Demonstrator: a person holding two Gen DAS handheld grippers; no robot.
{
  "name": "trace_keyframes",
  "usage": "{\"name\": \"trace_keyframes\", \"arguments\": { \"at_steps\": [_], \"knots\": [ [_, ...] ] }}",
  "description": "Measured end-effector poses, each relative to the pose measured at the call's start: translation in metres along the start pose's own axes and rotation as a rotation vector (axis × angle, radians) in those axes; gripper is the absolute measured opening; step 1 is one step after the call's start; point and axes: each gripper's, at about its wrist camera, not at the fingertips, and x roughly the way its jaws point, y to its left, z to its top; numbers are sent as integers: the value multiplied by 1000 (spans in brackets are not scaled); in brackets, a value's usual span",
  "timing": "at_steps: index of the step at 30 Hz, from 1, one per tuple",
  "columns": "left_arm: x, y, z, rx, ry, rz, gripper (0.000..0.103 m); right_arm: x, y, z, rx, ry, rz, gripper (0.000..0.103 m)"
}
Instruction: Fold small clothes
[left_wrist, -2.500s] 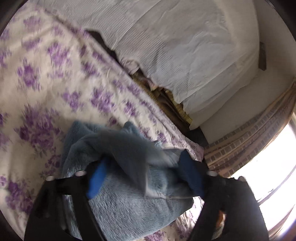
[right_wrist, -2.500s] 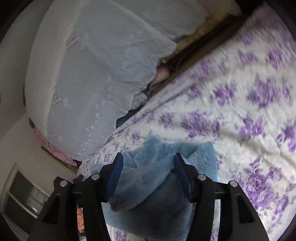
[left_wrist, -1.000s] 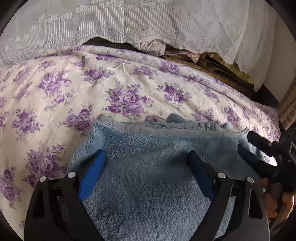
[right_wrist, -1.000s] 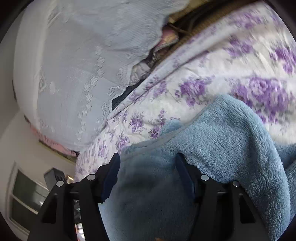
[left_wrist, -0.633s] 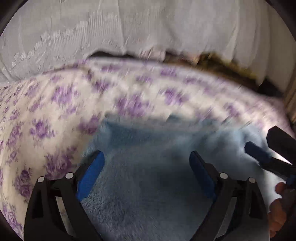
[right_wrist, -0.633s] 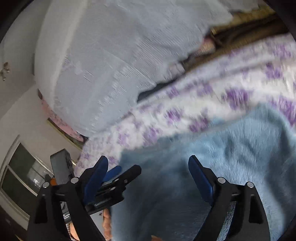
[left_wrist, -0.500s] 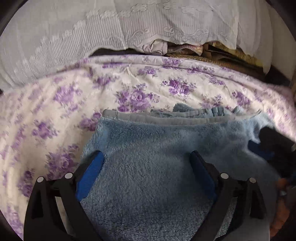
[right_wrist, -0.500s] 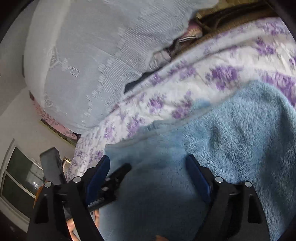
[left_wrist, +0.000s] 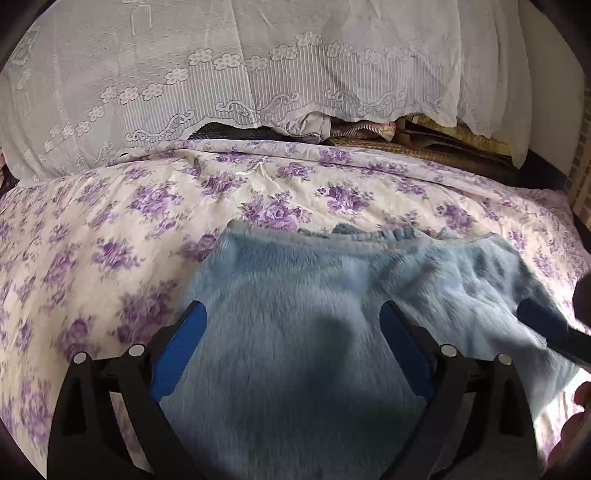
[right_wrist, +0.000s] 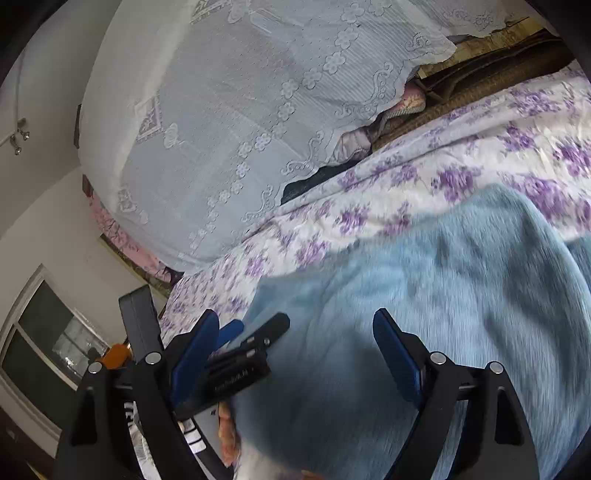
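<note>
Fluffy blue garment (left_wrist: 314, 332) lying flat on the bed (left_wrist: 92, 221), folded over once. Left gripper (left_wrist: 291, 343) jaws spread wide, pinching nothing. Right gripper (right_wrist: 291, 354) jaws just opened wide too, cloth under them but let go. Next, probably: grab an edge and fold again, gently, keeping edges lined up. Purple flower sheet, white lace cover (left_wrist: 221, 74) behind, window (right_wrist: 44, 332) off to one side.
</note>
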Motion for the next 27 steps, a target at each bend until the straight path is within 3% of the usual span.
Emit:
{"name": "trace_keyframes", "arguments": {
  "at_steps": [7, 15, 23, 27],
  "knots": [
    [2, -3, -30, 42, 82, 66, 95, 4, -12, -25, -47, 49, -53, 84],
    [-3, -1, -33, 29, 76, 60, 95, 2, -6, -26, -76, 33, -66, 85],
    [-8, 3, -21, -7, 62, 5, 95, -5, 8, -11, -147, -30, -125, 89],
    [-2, 11, 1, -67, 67, -76, 95, 8, 10, 13, -110, -41, -71, 89]
  ]
}}
